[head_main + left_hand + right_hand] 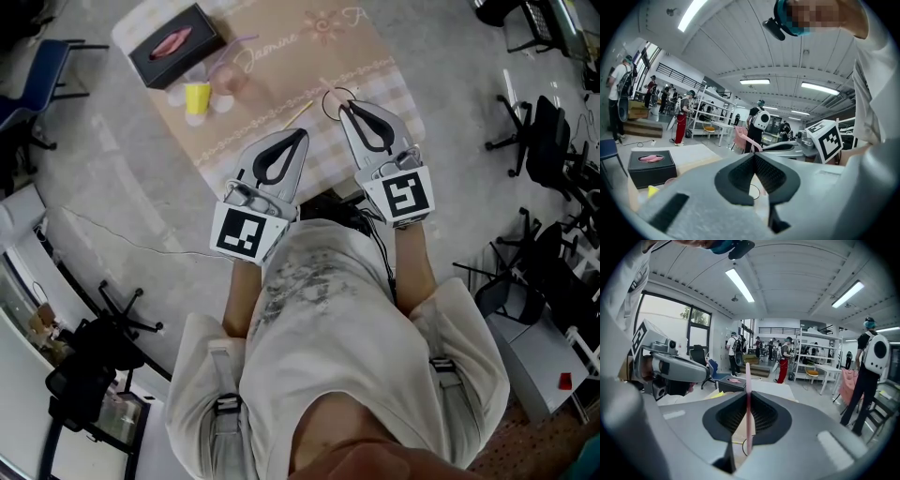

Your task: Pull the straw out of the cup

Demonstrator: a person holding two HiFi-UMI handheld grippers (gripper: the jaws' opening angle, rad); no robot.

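A thin pink straw (pixel 748 380) stands upright between the pads of my right gripper (pixel 747 392), which is shut on it. In the head view the right gripper (pixel 344 106) hangs over the near right part of the checked tablecloth (pixel 281 56). My left gripper (pixel 303 131) is beside it, a little nearer to me. Its jaws (pixel 753 156) are shut with nothing between them. A small yellow cup (pixel 197 97) and a clear pinkish cup (pixel 230 80) stand far to the left, apart from both grippers. The held straw is not discernible in the head view.
A black tissue box (pixel 175 44) sits at the table's far left corner. A pale thin stick (pixel 298 112) and a black wire loop (pixel 337 97) lie on the cloth by the gripper tips. Office chairs (pixel 539 141) stand right of the table. People walk among shelves (pixel 811 362) in the background.
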